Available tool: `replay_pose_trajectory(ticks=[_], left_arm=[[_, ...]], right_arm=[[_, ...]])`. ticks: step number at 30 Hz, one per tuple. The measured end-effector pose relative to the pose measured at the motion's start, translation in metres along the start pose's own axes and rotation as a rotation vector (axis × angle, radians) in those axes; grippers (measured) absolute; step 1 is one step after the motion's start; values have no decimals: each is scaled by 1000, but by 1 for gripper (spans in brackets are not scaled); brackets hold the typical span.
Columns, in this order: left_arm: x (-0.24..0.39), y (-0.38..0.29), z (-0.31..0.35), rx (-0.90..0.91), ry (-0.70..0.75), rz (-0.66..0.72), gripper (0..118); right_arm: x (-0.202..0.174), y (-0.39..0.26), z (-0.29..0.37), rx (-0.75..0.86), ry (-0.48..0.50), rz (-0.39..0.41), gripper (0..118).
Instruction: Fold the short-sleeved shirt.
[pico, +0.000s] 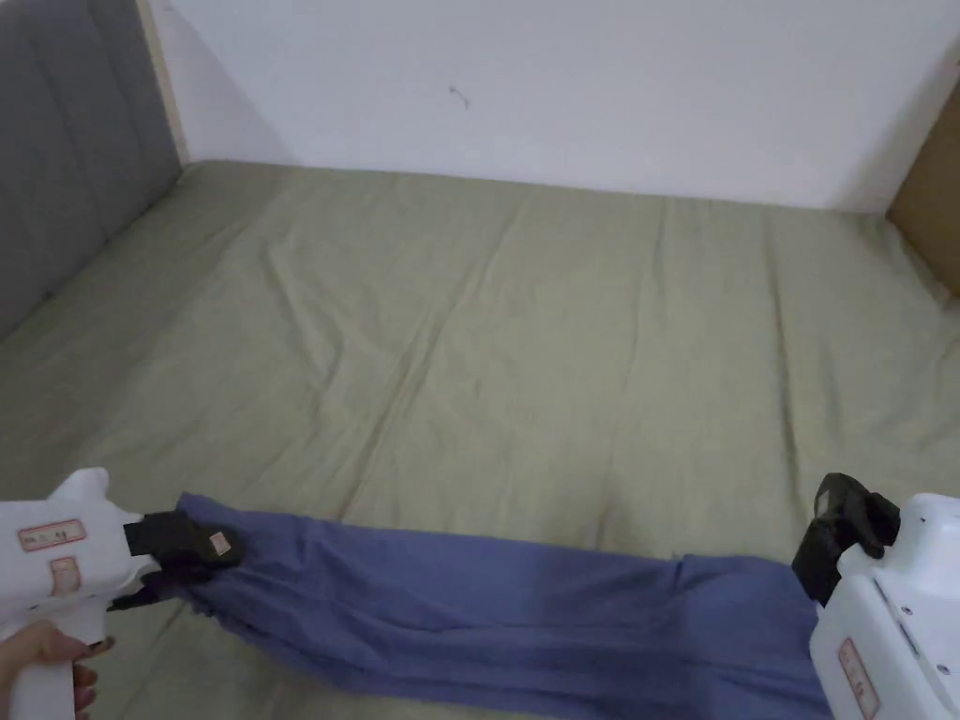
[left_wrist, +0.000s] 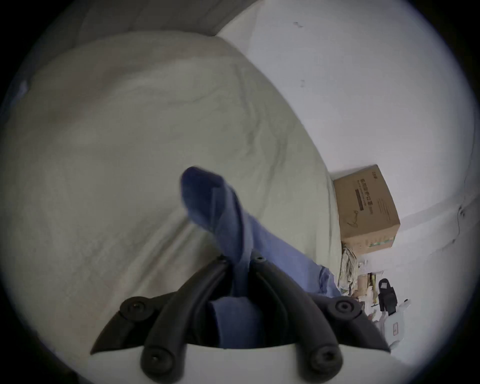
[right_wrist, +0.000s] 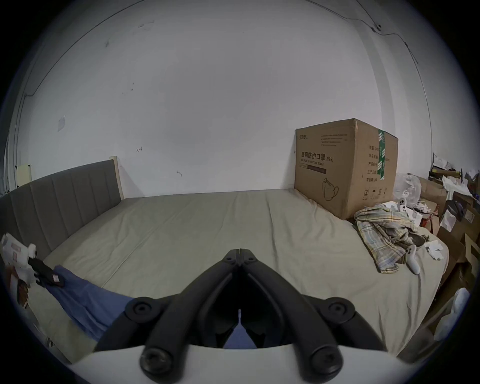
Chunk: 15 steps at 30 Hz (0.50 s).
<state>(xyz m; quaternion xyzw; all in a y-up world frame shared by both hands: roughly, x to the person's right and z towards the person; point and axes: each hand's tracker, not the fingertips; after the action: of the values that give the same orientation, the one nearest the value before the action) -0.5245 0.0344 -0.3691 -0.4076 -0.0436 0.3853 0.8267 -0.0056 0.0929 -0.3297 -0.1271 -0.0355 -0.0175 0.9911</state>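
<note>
Your left tool (left_wrist: 240, 257) is clenched on the blue shirt (pico: 487, 600) at the head view's lower left; your right tool (right_wrist: 240, 250) is clenched too, tips touching.

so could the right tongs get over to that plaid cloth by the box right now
Probably not freely: the right tongs look shut on the blue shirt, stretched to the left tongs. The plaid cloth lies unobstructed.

Bedroom used for storage: bed (pico: 487, 309) with headboard (pico: 66, 141) is seen against wall (pico: 562, 84), box (right_wrist: 345, 166) and clutter (right_wrist: 441, 207) piled beside.
</note>
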Motion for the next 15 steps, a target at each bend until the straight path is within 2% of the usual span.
replay_pose_trajectory(ticks=[5,9,12,15], left_arm=[[98,-15,1,14,15,-250,7],[177,-53,-21,-38,5,-467,7],[212,-87,-55,-92,43,-627,7],[229,-123,-90,-160,57,-709,7]], right_arm=[[10,-1,4,13,17,-13,0],[14,-1,6,7,42,6,0],[19,-2,7,-3,55,-15,0],[26,-3,7,-3,59,-28,0]])
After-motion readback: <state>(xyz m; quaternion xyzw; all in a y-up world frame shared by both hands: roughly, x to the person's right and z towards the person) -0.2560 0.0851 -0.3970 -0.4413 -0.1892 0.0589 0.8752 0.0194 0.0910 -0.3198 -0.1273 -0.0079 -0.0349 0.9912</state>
